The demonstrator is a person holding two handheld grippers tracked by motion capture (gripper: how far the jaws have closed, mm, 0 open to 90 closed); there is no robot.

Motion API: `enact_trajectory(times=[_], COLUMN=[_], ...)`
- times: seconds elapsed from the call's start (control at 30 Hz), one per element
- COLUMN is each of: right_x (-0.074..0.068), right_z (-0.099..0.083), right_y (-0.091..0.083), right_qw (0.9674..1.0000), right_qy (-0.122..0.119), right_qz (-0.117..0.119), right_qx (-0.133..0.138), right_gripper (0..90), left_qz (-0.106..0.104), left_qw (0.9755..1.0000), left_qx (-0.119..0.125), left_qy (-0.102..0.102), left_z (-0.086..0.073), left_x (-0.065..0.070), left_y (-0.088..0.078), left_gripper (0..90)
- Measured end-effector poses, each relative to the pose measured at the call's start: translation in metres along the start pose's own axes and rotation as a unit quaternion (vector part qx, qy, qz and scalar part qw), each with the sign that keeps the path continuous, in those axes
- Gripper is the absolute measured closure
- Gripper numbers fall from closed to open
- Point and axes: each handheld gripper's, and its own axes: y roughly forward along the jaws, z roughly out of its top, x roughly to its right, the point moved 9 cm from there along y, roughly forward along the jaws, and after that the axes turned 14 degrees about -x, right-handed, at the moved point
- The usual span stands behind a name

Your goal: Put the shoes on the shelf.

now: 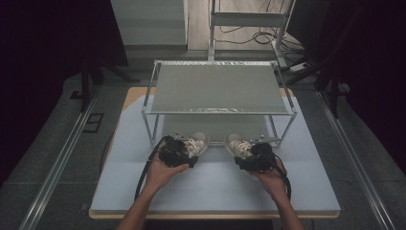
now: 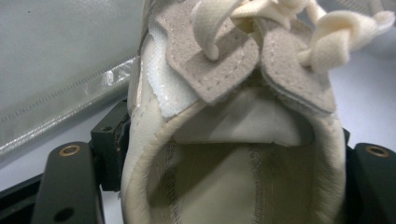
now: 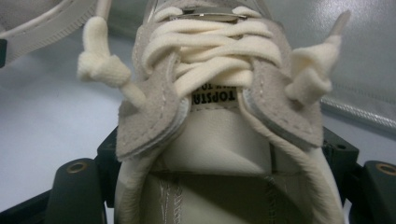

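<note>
Two cream sneakers with beige suede patches and thick cream laces sit side by side before the rack, toes pointing away. My left gripper (image 1: 176,152) is shut on the heel of the left shoe (image 1: 197,142). In the left gripper view its black jaws press both sides of the left shoe's collar (image 2: 140,154), with the left gripper (image 2: 224,186) around the opening. My right gripper (image 1: 256,157) is shut on the heel of the right shoe (image 1: 238,143). The right gripper (image 3: 229,186) clamps the right shoe (image 3: 210,60) the same way. I cannot tell whether either sole touches the mat.
A metal-framed two-level rack (image 1: 218,88) stands just beyond the shoes, and its lower shelf (image 1: 215,125) lies right at their toes. The white mat (image 1: 215,187) covers the table. The left shoe's sole (image 3: 42,21) shows in the right gripper view. Cables lie on the floor behind.
</note>
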Motion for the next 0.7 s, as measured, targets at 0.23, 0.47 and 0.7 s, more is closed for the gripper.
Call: enact_trajectory(times=[0.23,0.47,0.7], right_x=[-0.001,0.001,0.004], right_z=[0.012,0.022,0.028], right_y=[0.008,0.015,0.019], right_qw=[0.9999,0.9994,0.9987], right_qy=[0.006,0.022,0.039], right_qz=[-0.010,-0.027,-0.032], right_qx=[-0.002,-0.002,0.004], right_gripper=[26.4,26.4,26.3], left_qz=[0.005,0.006,0.010], left_qw=[1.0000,0.9998,0.9995], left_qx=[0.000,0.001,-0.006], left_qy=[-0.007,-0.017,-0.030], left_z=[0.009,0.022,0.030], left_x=[-0.002,-0.003,-0.005], left_y=[0.003,0.008,0.021], left_gripper=[26.9,26.9,26.9])
